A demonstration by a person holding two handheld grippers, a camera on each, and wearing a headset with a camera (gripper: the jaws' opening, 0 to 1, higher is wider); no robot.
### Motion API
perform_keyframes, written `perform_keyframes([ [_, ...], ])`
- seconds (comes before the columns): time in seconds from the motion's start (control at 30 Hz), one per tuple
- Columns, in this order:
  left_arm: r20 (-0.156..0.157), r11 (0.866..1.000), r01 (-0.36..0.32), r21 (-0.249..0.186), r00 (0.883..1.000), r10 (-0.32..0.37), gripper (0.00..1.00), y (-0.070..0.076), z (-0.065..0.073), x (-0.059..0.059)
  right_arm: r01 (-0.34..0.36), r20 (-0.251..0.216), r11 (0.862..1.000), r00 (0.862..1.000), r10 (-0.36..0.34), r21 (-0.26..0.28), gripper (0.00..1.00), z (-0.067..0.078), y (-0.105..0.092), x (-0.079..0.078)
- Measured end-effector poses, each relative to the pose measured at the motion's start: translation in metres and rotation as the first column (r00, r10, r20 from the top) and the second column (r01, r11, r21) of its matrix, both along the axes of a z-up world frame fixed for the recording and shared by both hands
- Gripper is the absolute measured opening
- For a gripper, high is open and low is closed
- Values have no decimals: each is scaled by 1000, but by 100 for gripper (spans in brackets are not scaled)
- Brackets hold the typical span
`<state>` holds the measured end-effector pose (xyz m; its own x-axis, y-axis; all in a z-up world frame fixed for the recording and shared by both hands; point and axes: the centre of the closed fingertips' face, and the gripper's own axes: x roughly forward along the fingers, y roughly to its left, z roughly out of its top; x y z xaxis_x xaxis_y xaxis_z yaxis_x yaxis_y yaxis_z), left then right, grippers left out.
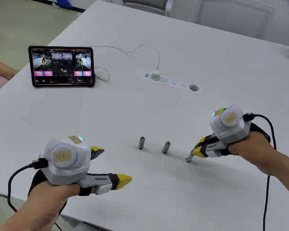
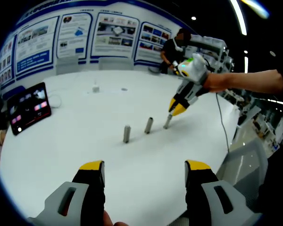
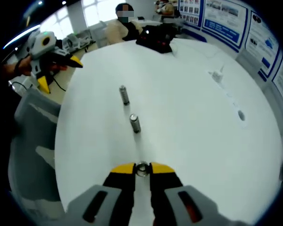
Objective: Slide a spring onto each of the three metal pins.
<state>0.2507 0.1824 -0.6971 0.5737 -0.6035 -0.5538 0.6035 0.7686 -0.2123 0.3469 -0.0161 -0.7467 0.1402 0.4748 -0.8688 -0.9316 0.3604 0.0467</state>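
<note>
**Station status**

Left gripper [image 1: 113,165] hovers over the worktop [image 1: 183,202], jaws wide open and empty. Left pin [image 1: 141,143] and middle pin [image 1: 166,147] stand upright mid-worktop, each carrying a spring [image 3: 125,96]. Right gripper [image 1: 198,148]: jaws closed on the third pin [image 1: 189,157], which is tilted, tip on the worktop.

Two upright spring-wrapped pins [image 1: 141,143], third pin [image 1: 189,157] tilted just beside them

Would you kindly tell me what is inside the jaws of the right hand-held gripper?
A small metal pin; its round top shows between the yellow fingertips. The jaws cover its upper sides, hiding whatever is around it there.
</note>
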Motion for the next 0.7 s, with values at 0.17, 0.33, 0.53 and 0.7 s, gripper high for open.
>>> perform_keyframes([
  [0.17,4,1000,-5,1,1000,5,70,2,2,2,-17,3,1000,1000,17,-15,13,-4,3,-1],
  [0.33,4,1000,-5,9,1000,5,70,5,1,3,-20,5,999,1000,20,-26,13,-8,2,2],
  [0.53,6,1000,-9,9,1000,9,69,8,2,6,-7,-4,1000,1000,7,-24,13,-14,3,2],
  [0.7,2,1000,-14,9,1000,14,69,9,2,6,-11,-10,999,1000,10,-38,13,-23,3,-1],
])
